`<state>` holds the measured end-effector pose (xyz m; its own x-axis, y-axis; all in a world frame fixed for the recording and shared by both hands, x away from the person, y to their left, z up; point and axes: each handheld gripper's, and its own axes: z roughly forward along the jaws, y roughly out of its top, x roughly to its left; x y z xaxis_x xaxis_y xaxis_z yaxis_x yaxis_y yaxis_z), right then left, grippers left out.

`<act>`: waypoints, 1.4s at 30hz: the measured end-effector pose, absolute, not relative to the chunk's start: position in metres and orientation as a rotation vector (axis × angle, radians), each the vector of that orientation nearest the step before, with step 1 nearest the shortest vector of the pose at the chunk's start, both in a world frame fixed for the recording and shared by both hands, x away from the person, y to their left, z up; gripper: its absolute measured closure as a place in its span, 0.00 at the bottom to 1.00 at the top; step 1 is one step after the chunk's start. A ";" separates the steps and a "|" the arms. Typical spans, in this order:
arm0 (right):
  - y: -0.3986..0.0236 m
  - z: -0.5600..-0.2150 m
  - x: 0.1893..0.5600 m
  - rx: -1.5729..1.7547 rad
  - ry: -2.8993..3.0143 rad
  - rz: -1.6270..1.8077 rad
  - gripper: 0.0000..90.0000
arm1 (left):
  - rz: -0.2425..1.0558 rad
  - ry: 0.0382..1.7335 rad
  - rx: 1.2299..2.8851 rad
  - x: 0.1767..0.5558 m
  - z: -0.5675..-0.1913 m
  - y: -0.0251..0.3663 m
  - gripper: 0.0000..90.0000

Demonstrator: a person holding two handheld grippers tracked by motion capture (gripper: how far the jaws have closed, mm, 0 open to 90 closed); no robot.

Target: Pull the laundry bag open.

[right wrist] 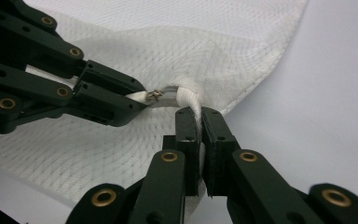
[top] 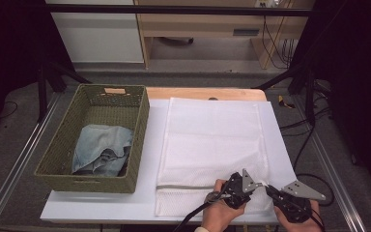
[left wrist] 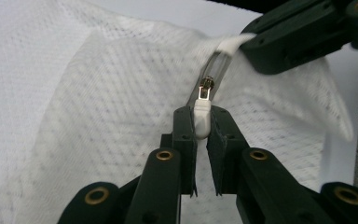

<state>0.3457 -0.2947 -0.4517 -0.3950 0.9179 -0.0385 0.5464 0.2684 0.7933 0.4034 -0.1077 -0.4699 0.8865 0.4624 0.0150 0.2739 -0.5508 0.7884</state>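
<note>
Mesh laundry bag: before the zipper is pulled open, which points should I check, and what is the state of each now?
1. Left tool clamps the white zipper pull: ok.
2. Right tool pinches the bag edge at the zipper end: ok.
3. Mesh laundry bag lies flat on the white board: ok.
4. Zipper track free of folds: cannot tell.
5. Basket with the jeans stands apart from the bag: ok.
</note>
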 end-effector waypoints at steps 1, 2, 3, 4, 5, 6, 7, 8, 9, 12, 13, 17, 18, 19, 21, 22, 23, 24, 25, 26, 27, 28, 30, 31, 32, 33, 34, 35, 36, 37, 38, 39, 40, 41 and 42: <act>-0.296 -0.451 0.345 1.335 2.038 0.981 0.96 | 0.274 0.525 2.186 0.404 -0.470 -0.107 0.91; -0.297 -0.452 0.346 1.330 2.034 0.985 0.96 | 0.275 0.524 2.191 0.403 -0.470 -0.106 0.91; -0.296 -0.452 0.346 1.342 2.040 0.987 0.96 | 0.274 0.527 2.193 0.403 -0.470 -0.106 0.91; -0.296 -0.453 0.347 1.341 2.052 0.977 0.96 | 0.266 0.516 2.193 0.403 -0.469 -0.105 0.91; -0.296 -0.454 0.347 1.340 2.053 0.967 0.96 | 0.261 0.513 2.186 0.402 -0.469 -0.105 0.91; -0.296 -0.453 0.347 1.350 2.052 0.982 0.96 | 0.254 0.516 2.183 0.402 -0.469 -0.105 0.91; -0.298 -0.454 0.347 1.345 2.053 0.990 0.96 | 0.245 0.516 2.182 0.403 -0.469 -0.105 0.91; -0.298 -0.454 0.348 1.350 2.055 0.988 0.96 | 0.238 0.518 2.182 0.403 -0.469 -0.104 0.91; -0.299 -0.454 0.348 1.357 2.058 0.992 0.96 | 0.236 0.521 2.182 0.403 -0.469 -0.104 0.91; -0.298 -0.456 0.349 1.368 2.065 0.976 0.96 | 0.226 0.528 2.189 0.405 -0.470 -0.104 0.91; -0.297 -0.456 0.350 1.352 2.067 0.962 0.96 | 0.224 0.537 2.183 0.405 -0.471 -0.104 0.91; -0.296 -0.456 0.351 1.332 2.067 0.946 0.96 | 0.223 0.554 2.179 0.406 -0.470 -0.105 0.91; -0.296 -0.456 0.352 1.331 2.066 0.939 0.96 | 0.227 0.554 2.181 0.406 -0.470 -0.105 0.91; -0.296 -0.456 0.353 1.334 2.066 0.931 0.96 | 0.226 0.558 2.183 0.406 -0.470 -0.105 0.91; -0.296 -0.456 0.353 1.333 2.068 0.923 0.96 | 0.230 0.560 2.185 0.406 -0.470 -0.106 0.91; -0.295 -0.456 0.353 1.332 2.068 0.917 0.96 | 0.229 0.557 2.190 0.407 -0.470 -0.107 0.91; -0.296 -0.456 0.354 1.338 2.063 0.903 0.96 | 0.228 0.558 2.189 0.407 -0.471 -0.107 0.91; -0.297 -0.456 0.353 1.348 2.062 0.907 0.96 | 0.225 0.562 2.186 0.408 -0.471 -0.108 0.91; -0.298 -0.457 0.354 1.348 2.057 0.902 0.96 | 0.229 0.562 2.193 0.408 -0.471 -0.109 0.91; -0.298 -0.457 0.354 1.348 2.057 0.902 0.96 | 0.226 0.560 2.197 0.409 -0.471 -0.109 0.91; -0.299 -0.457 0.354 1.351 2.054 0.898 0.96 | 0.224 0.568 2.191 0.410 -0.472 -0.109 0.91; -0.299 -0.457 0.354 1.356 2.052 0.899 0.96 | 0.222 0.566 2.190 0.410 -0.472 -0.109 0.91; -0.300 -0.457 0.355 1.357 2.049 0.898 0.96 | 0.226 0.554 2.198 0.410 -0.472 -0.109 0.91; -0.300 -0.457 0.355 1.352 2.049 0.893 0.96 | 0.228 0.554 2.201 0.409 -0.471 -0.108 0.91; -0.300 -0.457 0.355 1.352 2.049 0.893 0.96 | 0.230 0.554 2.204 0.410 -0.471 -0.107 0.91; -0.299 -0.457 0.355 1.351 2.049 0.890 0.96 | 0.229 0.552 2.201 0.410 -0.471 -0.106 0.91; -0.299 -0.457 0.355 1.351 2.049 0.891 0.96 | 0.234 0.548 2.210 0.410 -0.470 -0.105 0.91; -0.299 -0.457 0.355 1.350 2.048 0.891 0.96 | 0.235 0.548 2.210 0.410 -0.470 -0.104 0.91; -0.299 -0.457 0.355 1.350 2.048 0.891 0.96 | 0.235 0.548 2.210 0.410 -0.470 -0.104 0.91; -0.299 -0.457 0.355 1.350 2.048 0.891 0.96 | 0.237 0.551 2.212 0.409 -0.470 -0.103 0.91; -0.300 -0.457 0.355 1.344 2.050 0.889 0.96 | 0.239 0.547 2.219 0.410 -0.470 -0.102 0.91; -0.300 -0.457 0.355 1.344 2.050 0.889 0.96 | 0.238 0.551 2.216 0.410 -0.470 -0.101 0.91; -0.300 -0.457 0.355 1.352 2.047 0.889 0.96 | 0.239 0.553 2.217 0.410 -0.471 -0.099 0.91; -0.300 -0.457 0.355 1.353 2.048 0.890 0.96 | 0.237 0.554 2.219 0.410 -0.471 -0.097 0.91; -0.300 -0.457 0.355 1.353 2.048 0.890 0.96 | 0.236 0.556 2.216 0.411 -0.472 -0.096 0.91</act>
